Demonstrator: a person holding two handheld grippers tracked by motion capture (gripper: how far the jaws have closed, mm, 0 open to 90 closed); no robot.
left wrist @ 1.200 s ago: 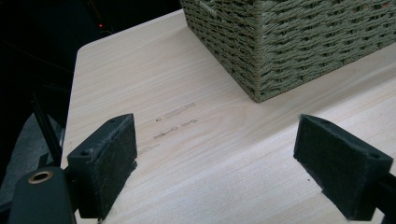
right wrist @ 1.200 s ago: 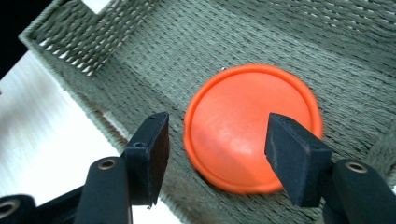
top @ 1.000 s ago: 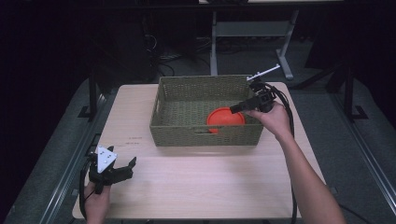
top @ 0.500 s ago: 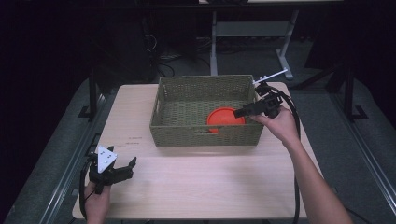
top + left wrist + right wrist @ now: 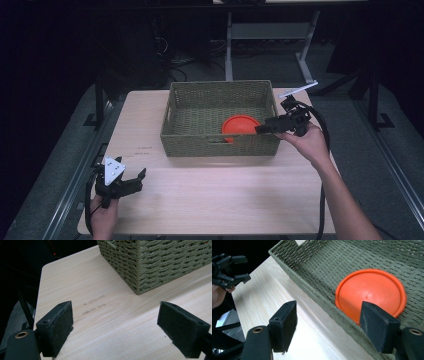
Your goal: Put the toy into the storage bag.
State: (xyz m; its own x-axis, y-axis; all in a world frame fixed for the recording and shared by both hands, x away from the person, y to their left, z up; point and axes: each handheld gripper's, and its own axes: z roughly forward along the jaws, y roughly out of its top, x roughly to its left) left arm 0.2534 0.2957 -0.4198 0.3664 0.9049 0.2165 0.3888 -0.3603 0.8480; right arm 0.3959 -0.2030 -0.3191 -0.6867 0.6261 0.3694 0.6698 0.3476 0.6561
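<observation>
Right claw [image 5: 261, 129] hung wide open and empty over the near right rim of the green woven wicker basket [image 5: 220, 102]. The flat round orange plastic disc [image 5: 370, 293] lay just ahead, below its jaws (left claw [image 5: 136, 180], also open, sat far off).

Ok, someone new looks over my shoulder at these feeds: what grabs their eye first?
Probably the orange disc, lying flat in the front right of the green woven basket at mid-table. Next, the right gripper, jaws open astride the basket's front wall near the disc. The left gripper sits open at the table's near left corner.
</observation>
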